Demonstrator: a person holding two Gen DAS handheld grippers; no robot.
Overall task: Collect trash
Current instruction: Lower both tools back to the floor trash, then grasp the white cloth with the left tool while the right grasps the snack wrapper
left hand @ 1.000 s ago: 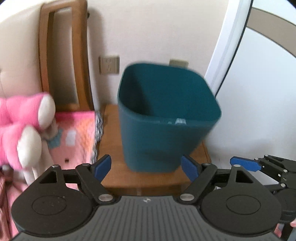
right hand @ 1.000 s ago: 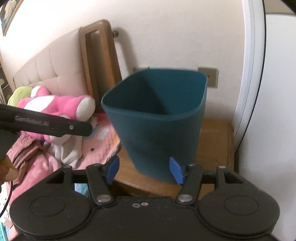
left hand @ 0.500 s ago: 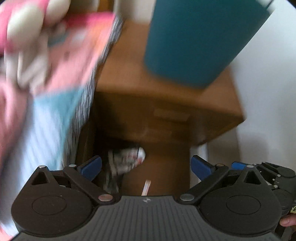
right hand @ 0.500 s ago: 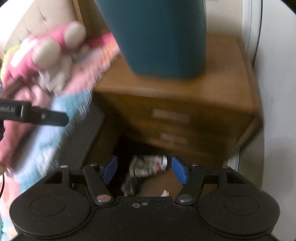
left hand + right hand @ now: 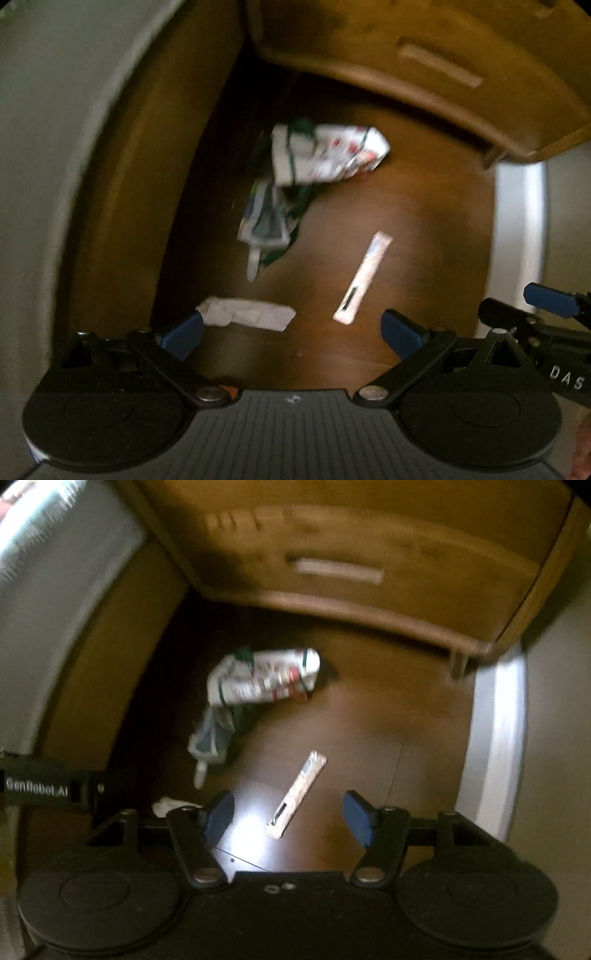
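Both grippers point steeply down at a dark wooden floor [image 5: 424,206] in the gap between a bed side [image 5: 55,147] and a wooden nightstand [image 5: 388,48].

The left gripper [image 5: 291,330] looks almost straight down. Its jaws have just been opening and now stand wide apart with nothing between them. Its left blue fingertip [image 5: 183,332] sits just beside one end of a crumpled white tissue [image 5: 247,314], which lies with its long axis running left to right across the left wrist view.

The right gripper [image 5: 291,818] is tilted a little less steeply, jaws parted and empty, nothing pressed by the pads. A slim sachet wrapper [image 5: 297,794] lies flat on the floor, seen in the gap between the right fingertips; its long axis runs diagonally, lower end toward the gripper, upper end leaning right toward the nightstand.

Farther off, near the nightstand's foot, lies a crumpled printed package [image 5: 264,677], white with red and green marks, its long axis roughly left to right. Touching its left end is a crushed green-and-white bag [image 5: 212,738], trailing down toward the grippers.

The views are somewhat blurred.
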